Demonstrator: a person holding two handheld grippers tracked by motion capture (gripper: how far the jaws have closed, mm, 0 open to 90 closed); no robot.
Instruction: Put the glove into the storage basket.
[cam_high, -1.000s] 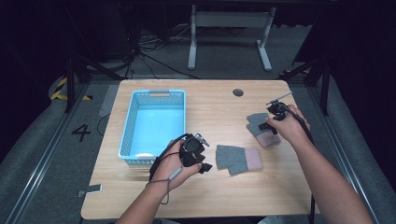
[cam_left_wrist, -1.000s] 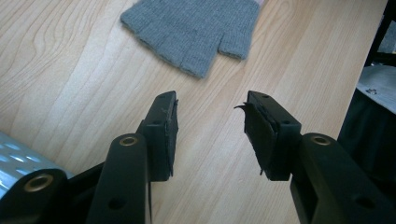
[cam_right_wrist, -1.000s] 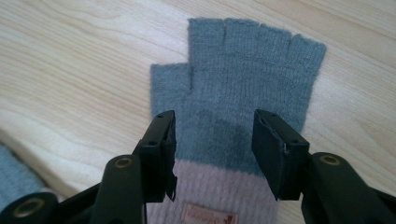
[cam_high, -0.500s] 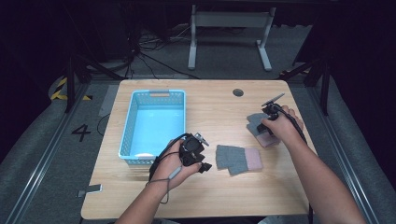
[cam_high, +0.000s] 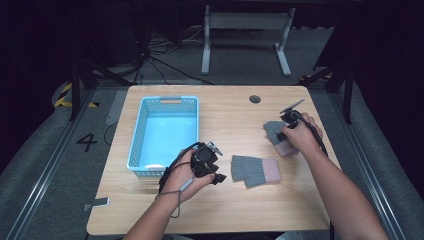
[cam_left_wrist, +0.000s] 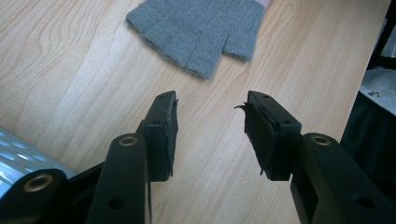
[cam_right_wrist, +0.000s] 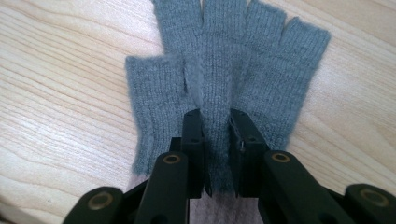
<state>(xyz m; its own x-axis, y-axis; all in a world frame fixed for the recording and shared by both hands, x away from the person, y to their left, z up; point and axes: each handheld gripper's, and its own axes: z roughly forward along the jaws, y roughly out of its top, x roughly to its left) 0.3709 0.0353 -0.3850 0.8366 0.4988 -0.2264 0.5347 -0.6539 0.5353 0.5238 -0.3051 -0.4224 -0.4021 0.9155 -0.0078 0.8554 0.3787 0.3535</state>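
Two grey fingerless gloves with pink cuffs lie on the wooden table. My right gripper has just been closing its jaws and now pinches a raised fold in the palm of the right-hand glove. In the high view that glove lies near the table's right edge under my right gripper. The other glove lies flat near the table's middle. My left gripper hovers just left of it, open with nothing between the jaws; the glove is ahead of its tips.
A light blue plastic basket stands on the left half of the table, beside my left hand. A round cable hole sits near the far edge. Dark floor, cables and a table frame lie beyond.
My right hand has lowered slightly onto its glove and the gripper has tipped down over it. The left hand and the middle glove have not moved.
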